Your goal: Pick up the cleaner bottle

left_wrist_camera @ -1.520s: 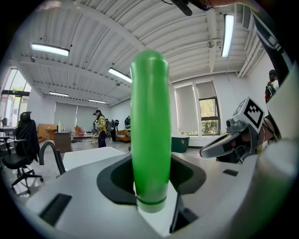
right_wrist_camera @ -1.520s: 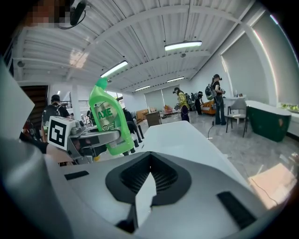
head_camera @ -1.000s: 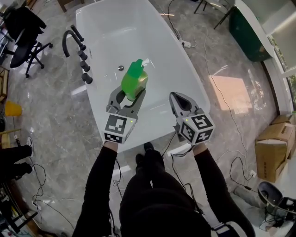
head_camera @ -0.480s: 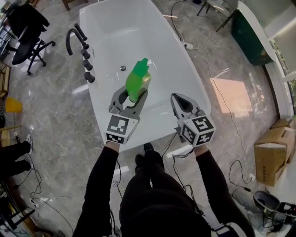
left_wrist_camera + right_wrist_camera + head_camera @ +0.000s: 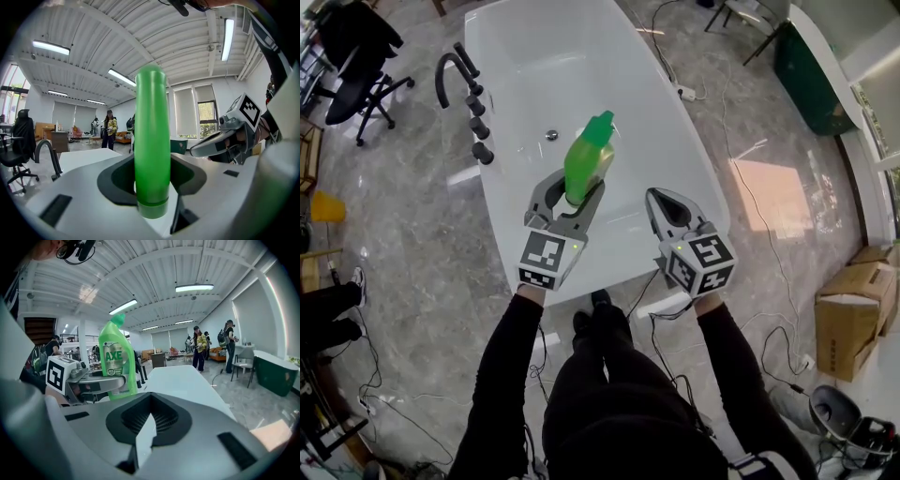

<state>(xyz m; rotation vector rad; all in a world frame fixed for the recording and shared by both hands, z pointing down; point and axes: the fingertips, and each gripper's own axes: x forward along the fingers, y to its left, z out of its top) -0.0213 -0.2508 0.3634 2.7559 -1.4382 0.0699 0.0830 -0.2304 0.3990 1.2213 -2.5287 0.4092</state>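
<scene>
The green cleaner bottle (image 5: 586,161) stands upright between the jaws of my left gripper (image 5: 567,194), held over the near end of the white bathtub (image 5: 675,141). In the left gripper view the bottle (image 5: 151,140) fills the gap, and both jaws of that gripper (image 5: 152,176) press on its lower body. The right gripper view shows the labelled bottle (image 5: 117,357) gripped by the left gripper (image 5: 93,380) at left. My right gripper (image 5: 661,199) hovers beside it on the right, shut and empty, its own jaws (image 5: 149,416) meeting.
A black faucet with knobs (image 5: 455,80) lines the tub's left rim, and a drain (image 5: 551,135) sits in its floor. An office chair (image 5: 352,56) stands far left and a cardboard box (image 5: 853,309) at right. Cables trail over the marble floor. People stand far off.
The bottle stays gripped in the left gripper, now looking a little more upright in the head view. Both grippers are nearly where they were; the head view shifted slightly.
</scene>
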